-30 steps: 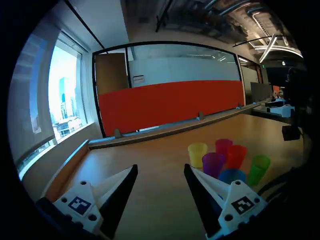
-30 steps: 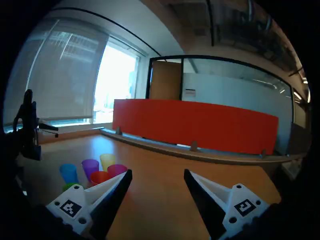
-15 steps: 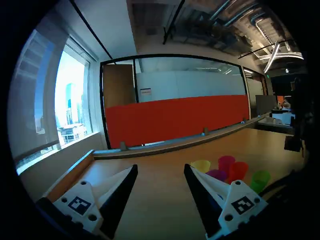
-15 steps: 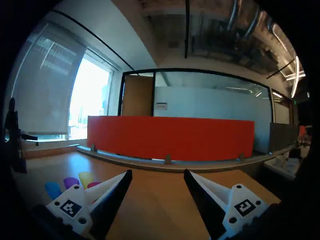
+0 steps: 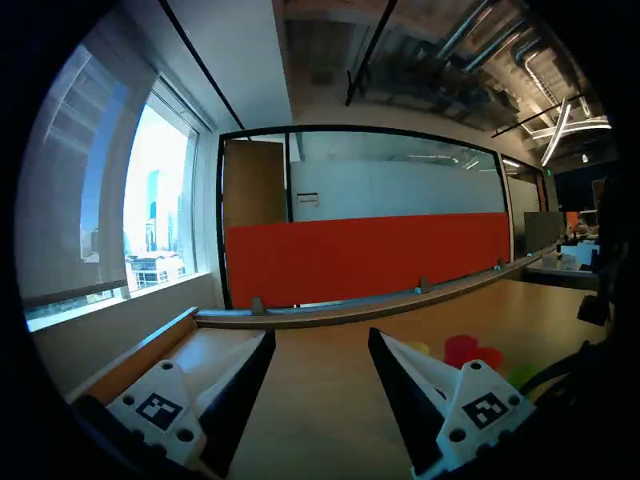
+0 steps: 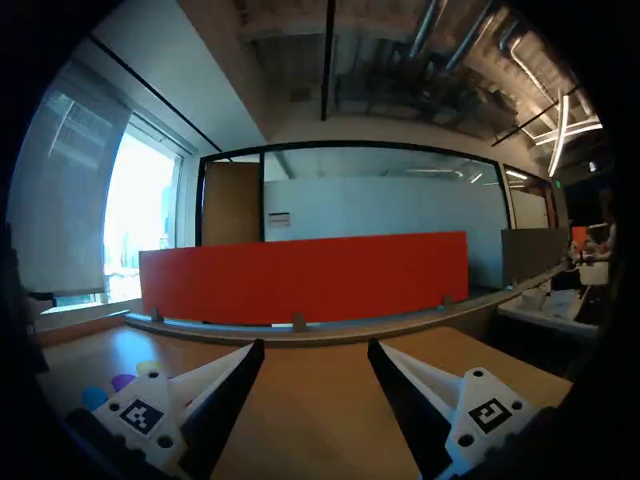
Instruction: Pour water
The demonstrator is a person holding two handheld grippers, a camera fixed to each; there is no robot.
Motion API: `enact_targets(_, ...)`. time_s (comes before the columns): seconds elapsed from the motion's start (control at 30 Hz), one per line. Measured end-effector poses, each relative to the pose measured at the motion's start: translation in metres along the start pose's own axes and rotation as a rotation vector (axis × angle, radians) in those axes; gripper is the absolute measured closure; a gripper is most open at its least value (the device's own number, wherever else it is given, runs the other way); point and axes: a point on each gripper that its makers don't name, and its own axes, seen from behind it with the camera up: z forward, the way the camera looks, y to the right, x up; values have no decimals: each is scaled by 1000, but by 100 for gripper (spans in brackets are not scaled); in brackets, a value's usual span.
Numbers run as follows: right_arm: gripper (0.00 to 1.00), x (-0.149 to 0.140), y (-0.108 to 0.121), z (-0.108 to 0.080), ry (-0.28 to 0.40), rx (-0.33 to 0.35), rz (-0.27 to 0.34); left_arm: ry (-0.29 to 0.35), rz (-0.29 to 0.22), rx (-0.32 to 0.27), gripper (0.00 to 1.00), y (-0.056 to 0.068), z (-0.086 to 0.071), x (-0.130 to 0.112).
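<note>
Here, the coloured cups (image 5: 462,350) stand bunched on the wooden table (image 5: 320,424), on the near side of the orange screen (image 5: 368,256). Their lower parts are hidden behind the left gripper (image 5: 320,334), whose jaws gape wide and empty. In the right gripper view the cups (image 6: 122,382) peek past the right gripper (image 6: 314,346), equally wide and empty. Whether any cup holds water is hard to tell. A window (image 5: 156,224) lies left of the screen.

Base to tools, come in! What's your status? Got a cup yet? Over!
Left tool open, empty. Right tool open, empty. Coloured cups untouched on wooden table, partly hidden behind tool fingers. No blocker seen, over.
</note>
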Motion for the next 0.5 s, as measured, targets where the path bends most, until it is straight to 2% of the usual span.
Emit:
enact_targets(0.27, 0, -1, 12, -7, -1, -25, 23, 17, -4, 20, 15, 1, 2, 4)
enact_targets(0.5, 0, -1, 23, -12, -10, -55, 8, 29, -13, 41, 15, 2, 3, 0)
